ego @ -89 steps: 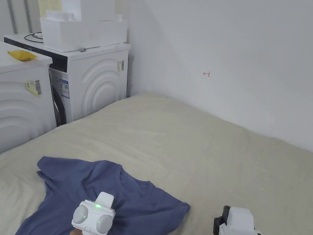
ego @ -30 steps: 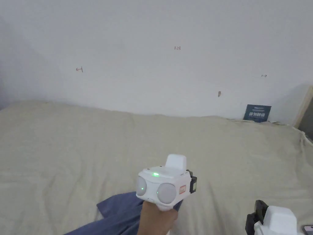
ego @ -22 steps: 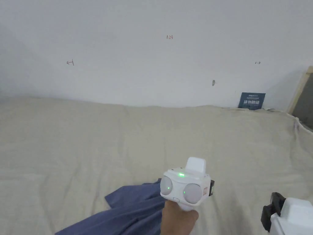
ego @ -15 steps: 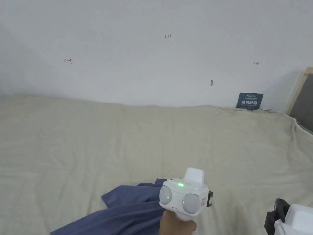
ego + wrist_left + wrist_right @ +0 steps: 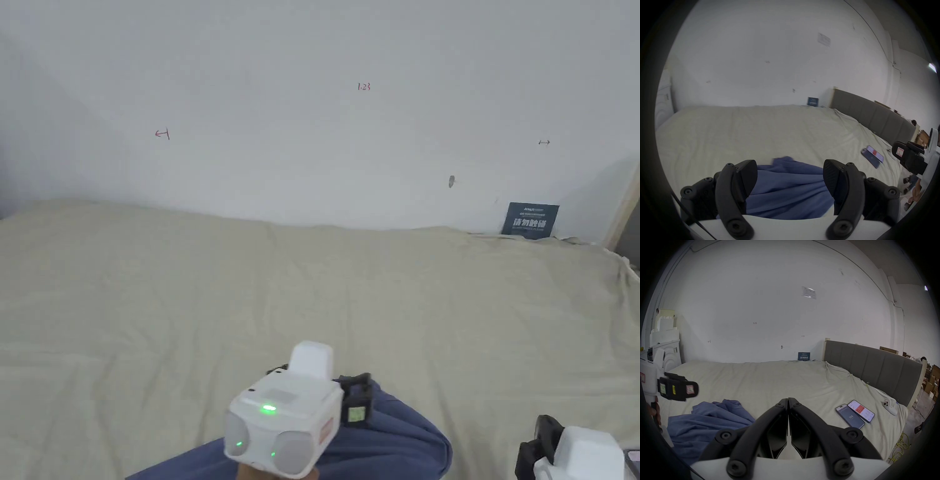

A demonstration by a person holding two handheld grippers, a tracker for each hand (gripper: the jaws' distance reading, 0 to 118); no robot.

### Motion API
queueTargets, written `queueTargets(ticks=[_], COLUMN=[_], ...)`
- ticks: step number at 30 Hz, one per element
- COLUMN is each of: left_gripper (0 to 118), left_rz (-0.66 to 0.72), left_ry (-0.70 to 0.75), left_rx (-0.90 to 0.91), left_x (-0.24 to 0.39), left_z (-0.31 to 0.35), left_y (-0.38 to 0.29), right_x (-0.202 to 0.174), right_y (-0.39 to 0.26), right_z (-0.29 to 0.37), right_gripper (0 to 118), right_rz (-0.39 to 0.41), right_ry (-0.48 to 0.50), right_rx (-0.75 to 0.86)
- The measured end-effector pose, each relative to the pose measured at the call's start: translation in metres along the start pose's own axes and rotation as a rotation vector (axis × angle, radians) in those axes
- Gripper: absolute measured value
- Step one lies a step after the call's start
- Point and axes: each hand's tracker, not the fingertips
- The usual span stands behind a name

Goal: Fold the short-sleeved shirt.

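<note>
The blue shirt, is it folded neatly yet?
No. The blue shirt lies rumpled in loose creases on the bed, with no flat, squared folds.

Shirt plain slate blue. Bedsheet cream, unpatterned. Wall white, small red marks. Headboard grey, panelled. Left gripper and right gripper: black jaws, white bodies.

Even, soft indoor light, dim grey gripper views, fisheye bending and dark vignette at edges, slight motion blur.
</note>
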Motion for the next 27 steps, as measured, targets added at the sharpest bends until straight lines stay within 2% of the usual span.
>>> queueTargets(ticks=[7,9,11,13,15,16,20,22,25,27], left_gripper=[83,77,62,42,10,1,0,0,0,0], left_rz=[-0.025,-0.028,-0.024,-0.031,-0.033,-0.038,-0.046,0.002,0.104,0.125], left_ry=[0.243,0.300,0.341,0.358,0.376,0.377,0.384,0.378,0.318,0.296], left_rx=[0.107,0.121,0.122,0.112,0.101,0.098,0.076,0.056,-0.055,-0.125], left_x=[-0.070,-0.085,-0.099,-0.110,-0.115,-0.118,-0.127,-0.136,-0.158,-0.174], left_z=[0.066,0.082,0.095,0.107,0.116,0.120,0.133,0.135,0.124,0.108], left_y=[-0.013,-0.019,-0.027,-0.034,-0.040,-0.044,-0.058,-0.064,-0.070,-0.075], right_x=[-0.035,-0.045,-0.054,-0.062,-0.069,-0.072,-0.083,-0.087,-0.091,-0.092], right_y=[0.003,0.003,0.003,0.003,0.002,0.002,0.000,0.000,-0.003,-0.004], right_z=[-0.004,-0.004,-0.004,-0.004,-0.003,-0.003,-0.001,0.000,0.000,0.000], right_gripper=[1,1,1,1,1,1,1,1,1,1], right_rz=[0.011,0.013,0.018,0.022,0.023,0.027,0.037,0.040,0.047,0.049], right_ry=[0.070,0.089,0.105,0.120,0.134,0.140,0.159,0.167,0.174,0.178], right_rx=[0.013,0.013,0.018,0.018,0.019,0.020,0.019,0.015,0.007,0.001])
